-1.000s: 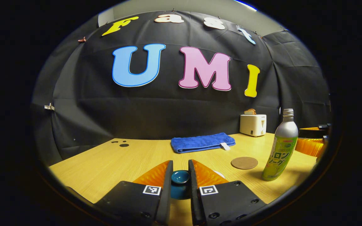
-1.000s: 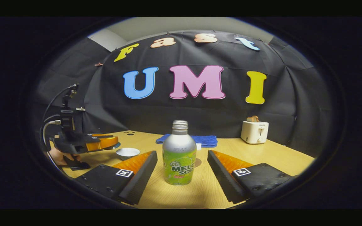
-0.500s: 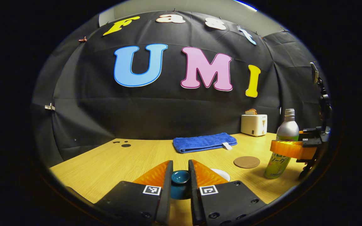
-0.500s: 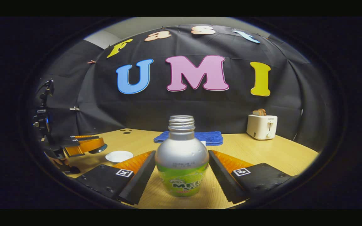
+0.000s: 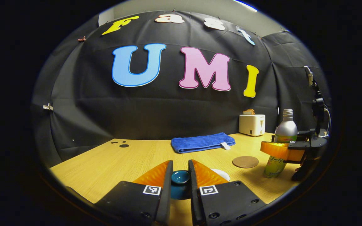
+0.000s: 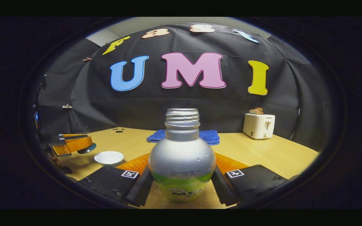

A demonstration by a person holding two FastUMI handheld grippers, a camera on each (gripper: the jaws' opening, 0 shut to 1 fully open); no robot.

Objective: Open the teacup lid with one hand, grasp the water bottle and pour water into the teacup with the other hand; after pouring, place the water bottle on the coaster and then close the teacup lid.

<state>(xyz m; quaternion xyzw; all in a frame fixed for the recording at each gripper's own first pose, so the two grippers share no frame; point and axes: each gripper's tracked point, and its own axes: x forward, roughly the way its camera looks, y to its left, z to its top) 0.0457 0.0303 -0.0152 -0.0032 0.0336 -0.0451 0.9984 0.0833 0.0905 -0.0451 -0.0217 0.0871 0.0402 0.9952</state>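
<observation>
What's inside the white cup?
The teacup sits open, its lid lifted away in the left gripper. Its inside looks plain white; whether any water is in it can't be told.

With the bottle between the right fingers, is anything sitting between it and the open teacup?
Nothing visible does. In the right gripper view, bare table lies between the bottle and the teacup; the left gripper holds the lid beside it.
</observation>
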